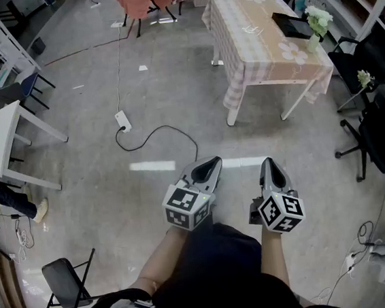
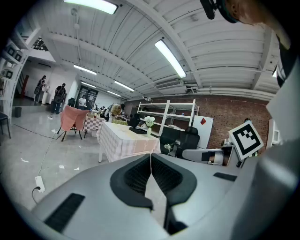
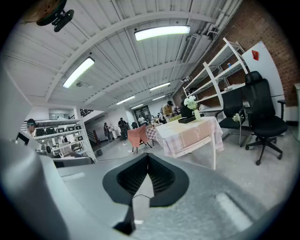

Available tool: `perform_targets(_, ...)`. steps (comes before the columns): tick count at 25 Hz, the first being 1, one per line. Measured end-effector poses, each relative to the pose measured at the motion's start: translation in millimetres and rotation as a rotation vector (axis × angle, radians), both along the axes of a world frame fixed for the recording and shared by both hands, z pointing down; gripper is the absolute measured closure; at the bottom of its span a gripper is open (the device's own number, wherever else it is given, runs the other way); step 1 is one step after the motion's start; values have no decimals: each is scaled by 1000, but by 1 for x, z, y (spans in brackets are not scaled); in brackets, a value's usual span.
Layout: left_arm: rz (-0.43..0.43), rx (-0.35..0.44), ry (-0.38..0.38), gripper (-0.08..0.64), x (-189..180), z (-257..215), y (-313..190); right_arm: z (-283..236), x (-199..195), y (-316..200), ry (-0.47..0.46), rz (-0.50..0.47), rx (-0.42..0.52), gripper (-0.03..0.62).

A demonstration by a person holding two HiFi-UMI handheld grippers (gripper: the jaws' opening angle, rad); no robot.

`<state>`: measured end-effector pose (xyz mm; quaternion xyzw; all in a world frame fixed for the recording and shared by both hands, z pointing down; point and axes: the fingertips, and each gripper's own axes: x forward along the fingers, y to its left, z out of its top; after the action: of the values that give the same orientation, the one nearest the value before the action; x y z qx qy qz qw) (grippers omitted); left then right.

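Left gripper [image 1: 212, 161] and right gripper [image 1: 267, 163] are hovering side by side, each with jaws pressed together on nothing. A black cable [image 1: 169, 126] is lying nearest on the floor; the cloth-covered table [image 1: 249, 41] is standing well apart.

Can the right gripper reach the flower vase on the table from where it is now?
Probably not yet. The right gripper hangs shut near the person, and a stretch of floor lies between it and the table where the flower vase stands. Nothing blocks the way.
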<state>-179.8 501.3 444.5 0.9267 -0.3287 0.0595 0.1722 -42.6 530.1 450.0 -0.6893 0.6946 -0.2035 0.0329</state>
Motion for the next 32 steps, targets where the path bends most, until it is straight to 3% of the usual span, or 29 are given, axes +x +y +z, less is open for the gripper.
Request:
perform_targets(15,-11,12,-15,548,13,-5,8,-3,5,2,31,-17,6,588)
perform_targets(32,-51,21,3,548,47,-13,-101,-17,47,-89,34,-6,21,588)
